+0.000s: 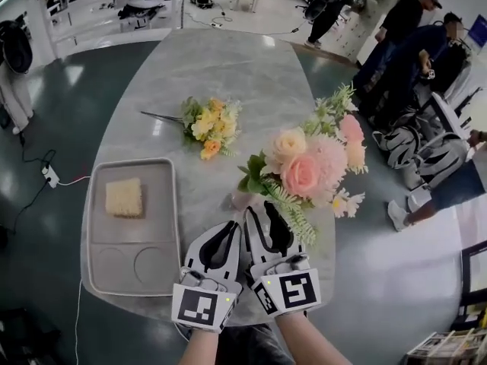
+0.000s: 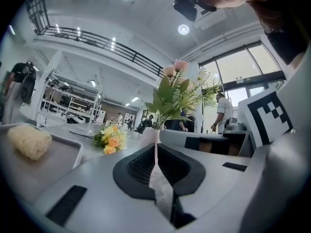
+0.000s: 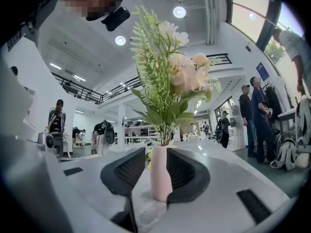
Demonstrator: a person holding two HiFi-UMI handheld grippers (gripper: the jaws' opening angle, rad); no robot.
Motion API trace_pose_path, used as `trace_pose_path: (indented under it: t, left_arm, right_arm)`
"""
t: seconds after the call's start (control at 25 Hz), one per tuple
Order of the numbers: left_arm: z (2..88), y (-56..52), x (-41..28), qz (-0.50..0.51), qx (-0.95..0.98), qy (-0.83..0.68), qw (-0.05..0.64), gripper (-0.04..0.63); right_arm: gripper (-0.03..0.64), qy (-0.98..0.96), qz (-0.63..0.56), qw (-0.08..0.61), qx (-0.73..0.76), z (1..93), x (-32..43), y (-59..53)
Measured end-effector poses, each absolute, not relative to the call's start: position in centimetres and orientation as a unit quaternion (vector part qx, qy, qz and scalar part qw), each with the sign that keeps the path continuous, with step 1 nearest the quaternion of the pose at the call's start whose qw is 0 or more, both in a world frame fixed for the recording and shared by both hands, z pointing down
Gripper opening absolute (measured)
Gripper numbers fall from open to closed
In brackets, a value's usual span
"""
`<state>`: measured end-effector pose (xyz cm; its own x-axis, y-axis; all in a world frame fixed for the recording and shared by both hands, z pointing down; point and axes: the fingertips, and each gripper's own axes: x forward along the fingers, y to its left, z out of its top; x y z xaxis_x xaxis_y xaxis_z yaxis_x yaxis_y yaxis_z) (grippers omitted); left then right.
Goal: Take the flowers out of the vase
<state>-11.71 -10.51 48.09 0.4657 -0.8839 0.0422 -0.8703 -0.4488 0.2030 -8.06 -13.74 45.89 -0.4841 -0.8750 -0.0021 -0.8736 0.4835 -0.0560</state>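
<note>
**Right gripper view: the vase sits between your spread jaws, flowers still in it**

Your right gripper [image 3: 156, 152] has its jaws apart. The slim pink vase [image 3: 160, 178] stands upright between them, and as far as I can tell the pads are not pressing on it. Your left gripper [image 2: 155, 142] is just beside the right one, its jaws together on nothing.

The pink bouquet [image 1: 304, 169] is still in the vase, at the near end of the table [image 1: 228, 74]. It leans away to your right. A yellow bunch [image 1: 209, 128] already lies flat further up the table.

Expect the bouquet to be light, with soft blooms that crush easily and stiffer stems. Take hold low on the gathered stems just above the vase neck, not on the heads or the fern sprays.

The vase looks narrow and top-heavy, so it will probably tip or ride up with the stems. Steady its body with one gripper while the other draws the stems out.
</note>
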Motion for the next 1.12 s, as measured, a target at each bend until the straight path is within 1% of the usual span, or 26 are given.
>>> trace_pose_path:
  t: [0.6, 0.84, 1.12]
  left_arm:
    - [46.5, -12.1, -11.4, -0.036, 0.845, -0.527, 0.077, 0.015]
    - [46.4, -11.9, -12.7, -0.039, 0.839, -0.537, 0.084, 0.015]
    - [45.6, -12.3, -13.1, -0.032, 0.830, -0.551, 0.085, 0.015]
  right_arm:
    - [0.163, 0.854, 0.011, 0.031, -0.520, 44.2, -7.9, -15.8]
    - [0.164, 0.850, 0.016, 0.039, -0.525, 43.8, -8.8, -17.0]
    - [0.163, 0.851, 0.028, 0.032, -0.523, 42.9, -8.7, -17.9]
